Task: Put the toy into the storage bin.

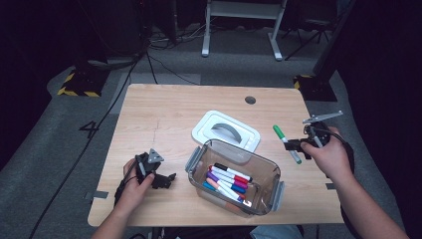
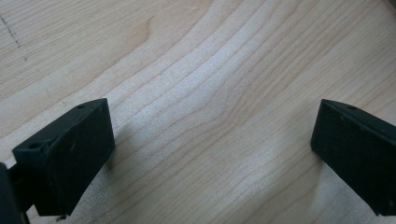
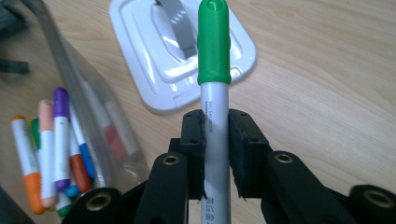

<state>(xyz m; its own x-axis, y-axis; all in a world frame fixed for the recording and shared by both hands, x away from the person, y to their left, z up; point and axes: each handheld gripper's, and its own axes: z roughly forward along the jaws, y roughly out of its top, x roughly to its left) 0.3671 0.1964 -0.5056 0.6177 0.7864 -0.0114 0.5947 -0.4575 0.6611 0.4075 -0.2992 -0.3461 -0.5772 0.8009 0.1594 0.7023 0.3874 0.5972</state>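
From above, a wooden table [image 1: 164, 107] holds a clear bin [image 1: 266, 172] of markers [image 1: 228, 183] at centre, its white lid [image 1: 226, 130] at 12 o'clock, bare wood beyond to the far edge; the right gripper [image 1: 297, 145] at 3 o'clock, near the right edge, pinches a green-capped marker [image 1: 286, 144]. The left gripper [image 2: 212, 158] view shows jaws spread wide over bare wood, possibly touching it. The right gripper [image 3: 215, 154] view shows pads clamped on the marker's [image 3: 215, 70] grey barrel, lid [image 3: 140, 56] beyond.

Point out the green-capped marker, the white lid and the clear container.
green-capped marker [image 3: 214, 44], right gripper view, on its green cap.
white lid [image 1: 204, 130], high view, on its left rim.
clear container [image 1: 271, 175], high view, on its right wall.
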